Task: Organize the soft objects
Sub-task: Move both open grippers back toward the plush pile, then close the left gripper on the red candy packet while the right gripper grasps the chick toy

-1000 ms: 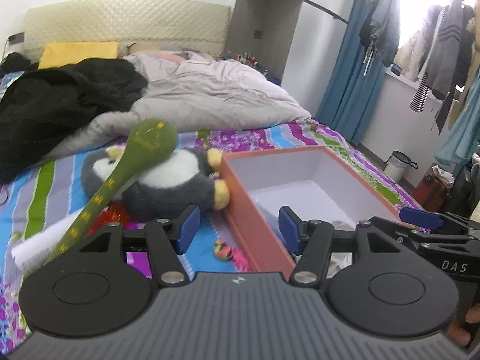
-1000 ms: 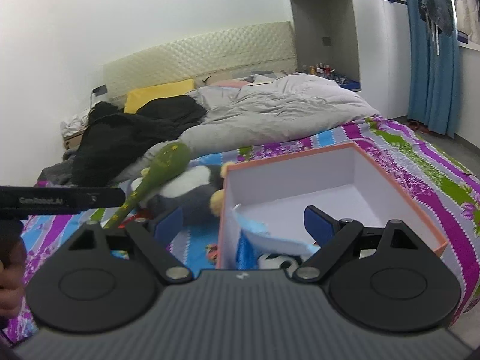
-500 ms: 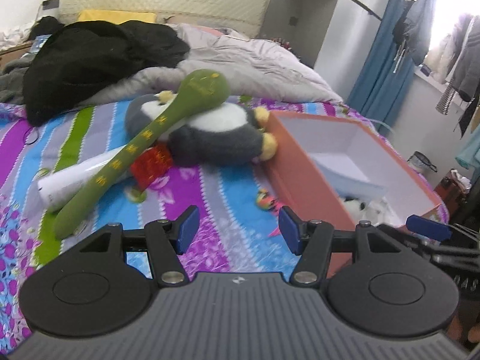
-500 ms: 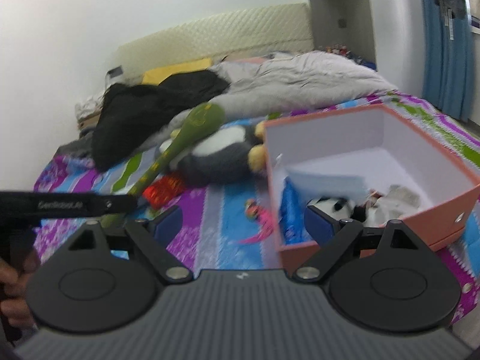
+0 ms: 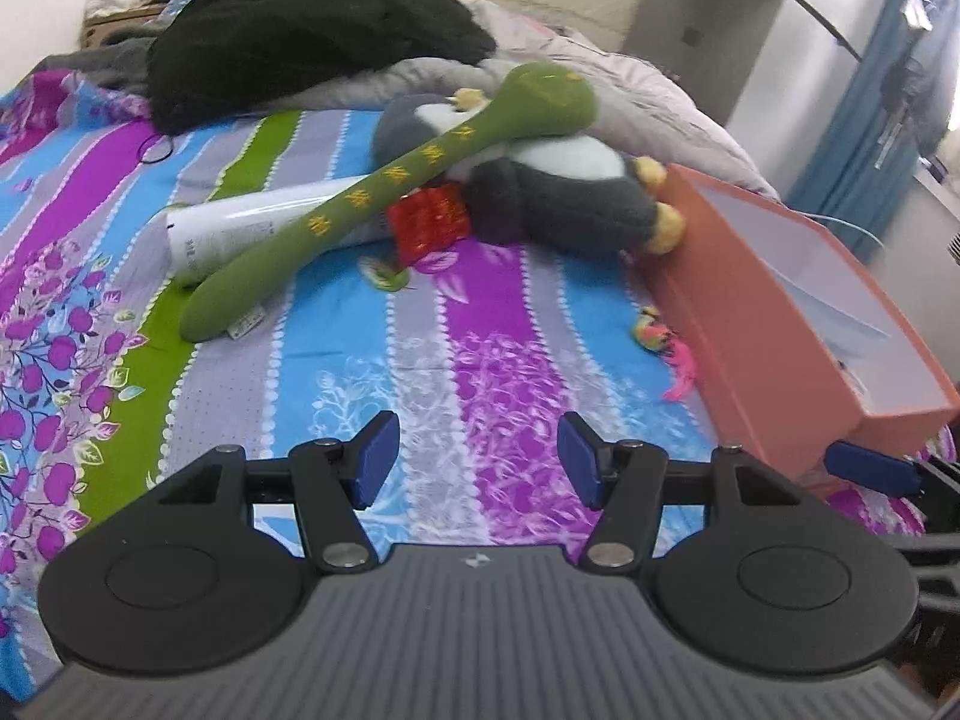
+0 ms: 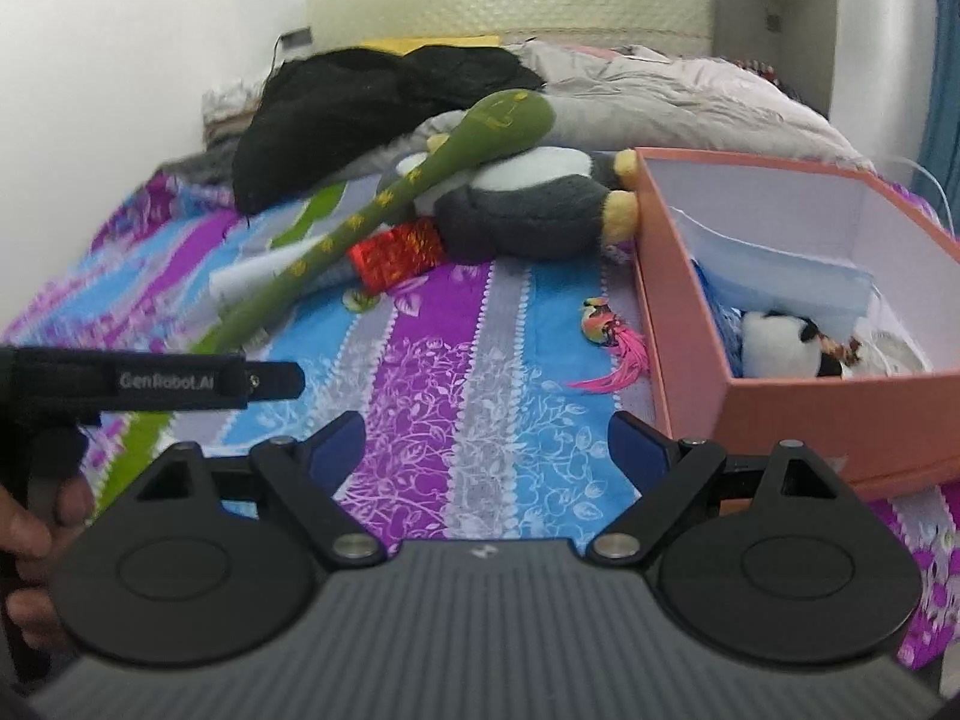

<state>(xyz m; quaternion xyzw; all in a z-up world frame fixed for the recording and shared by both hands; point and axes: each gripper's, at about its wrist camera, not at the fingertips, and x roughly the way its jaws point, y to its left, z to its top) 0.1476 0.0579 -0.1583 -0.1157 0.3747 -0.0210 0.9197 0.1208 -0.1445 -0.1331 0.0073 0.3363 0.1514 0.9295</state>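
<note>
A long green plush spoon [image 5: 384,192] [image 6: 384,204] leans across a grey and white plush penguin [image 5: 558,192] [image 6: 528,204] on the striped bedspread. Beside them lie a red shiny pouch [image 5: 427,221] [image 6: 396,253], a white tube [image 5: 252,222] and a small feathered toy [image 5: 657,336] [image 6: 612,336]. An orange box [image 5: 774,324] [image 6: 798,414] on the right holds a black and white plush [image 6: 780,342] and blue paper. My left gripper [image 5: 477,468] hangs open over bare bedspread. My right gripper [image 6: 486,450] is open too, with nothing between its fingers.
A black garment [image 5: 300,30] and a grey duvet [image 6: 672,96] are piled toward the headboard. The left gripper's body and a hand [image 6: 36,516] show at the left edge of the right wrist view. Blue curtains [image 5: 870,120] hang at the far right.
Both grippers have sunk toward the bed and tilted downward, so the toys and the box now sit higher in view and closer. Both jaws stayed open and empty.
</note>
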